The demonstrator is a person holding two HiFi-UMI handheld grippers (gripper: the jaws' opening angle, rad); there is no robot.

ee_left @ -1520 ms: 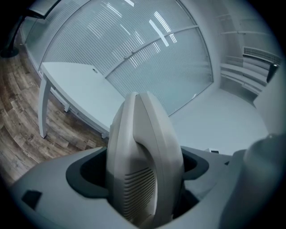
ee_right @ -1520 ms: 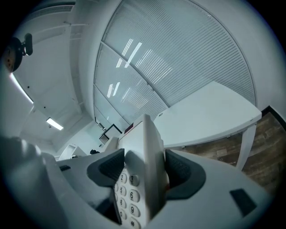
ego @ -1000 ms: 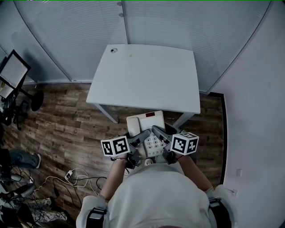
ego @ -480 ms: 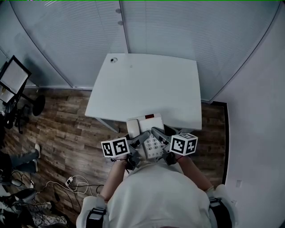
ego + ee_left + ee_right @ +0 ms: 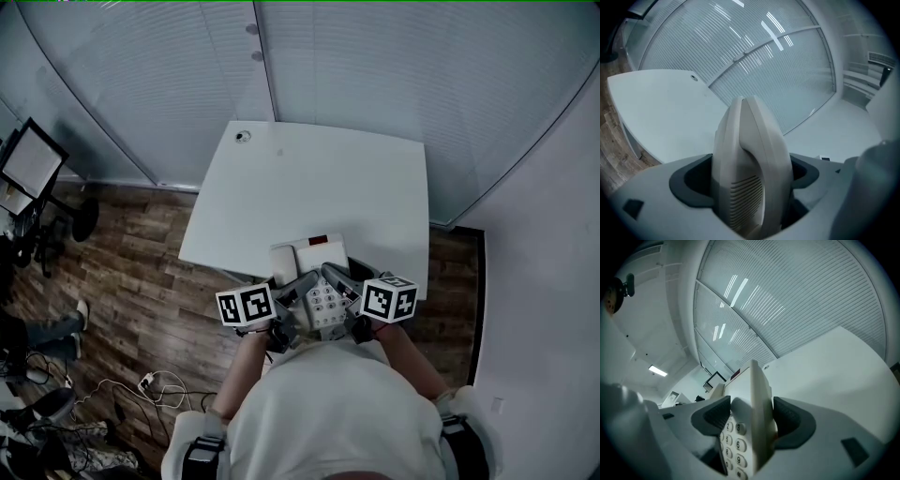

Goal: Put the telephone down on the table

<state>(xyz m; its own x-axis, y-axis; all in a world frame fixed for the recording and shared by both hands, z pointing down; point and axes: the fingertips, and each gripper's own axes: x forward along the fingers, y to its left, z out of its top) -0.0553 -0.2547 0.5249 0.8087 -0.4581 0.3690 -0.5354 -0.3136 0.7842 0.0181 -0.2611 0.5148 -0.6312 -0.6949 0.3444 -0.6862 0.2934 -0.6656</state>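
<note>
Left claw (image 5: 749,174) clamped on left side of telephone (image 5: 319,258), by the handset. Right claw (image 5: 752,420) clamped on its right edge, keypad beside the inner pad. Telephone held between both over near edge of white table (image 5: 309,178). Contact with tabletop not discernible. Wood floor (image 5: 141,272) left.

White shirt (image 5: 328,412); left hand-held gripper (image 5: 299,284), right hand-held gripper (image 5: 336,278) grey, marker-cubed.

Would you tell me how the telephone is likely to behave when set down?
The telephone looks like a rigid plastic shell, so it should not flex. Its smooth sides may slip between the jaws. Its broad, flat body should sit steadily on the table.
</note>
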